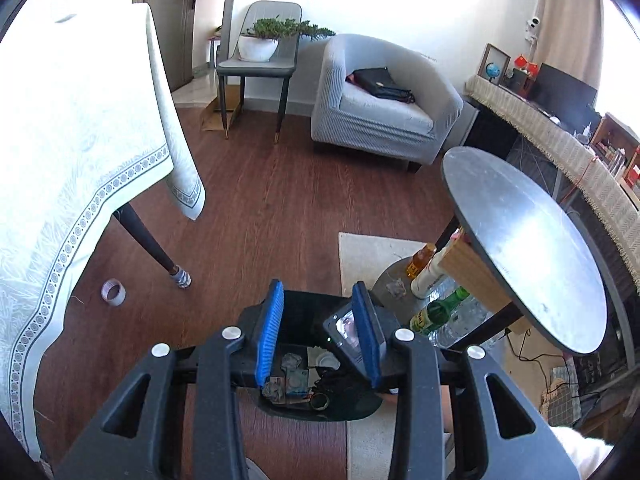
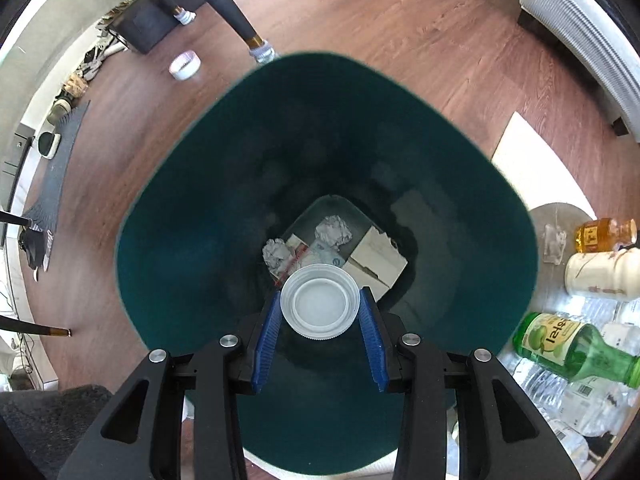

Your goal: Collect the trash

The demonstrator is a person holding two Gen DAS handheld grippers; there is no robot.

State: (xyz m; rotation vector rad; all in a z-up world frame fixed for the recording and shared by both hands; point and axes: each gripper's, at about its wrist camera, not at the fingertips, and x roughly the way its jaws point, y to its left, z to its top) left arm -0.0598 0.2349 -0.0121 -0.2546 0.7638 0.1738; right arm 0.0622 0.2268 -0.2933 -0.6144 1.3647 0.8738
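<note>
The right gripper point(image 2: 320, 312) pinches a round white plastic lid point(image 2: 319, 299), hollow side facing the camera, over the dark green bin point(image 2: 192, 240). The left gripper point(image 1: 320, 328) hangs spread, holding nothing.

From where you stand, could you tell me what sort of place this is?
Most likely a home living room: a grey armchair, a television on a long cloth-covered cabinet, and a wooden floor beside a table with a tablecloth.

A white plastic lid point(image 2: 319, 300), round with a ridged rim, sat flat-side up over the mouth of a dark green bin point(image 2: 192, 216). Deep in the bin lay two crumpled paper balls point(image 2: 333, 230), a torn cardboard box point(image 2: 380, 258) and a wrapper point(image 2: 320, 251).
</note>
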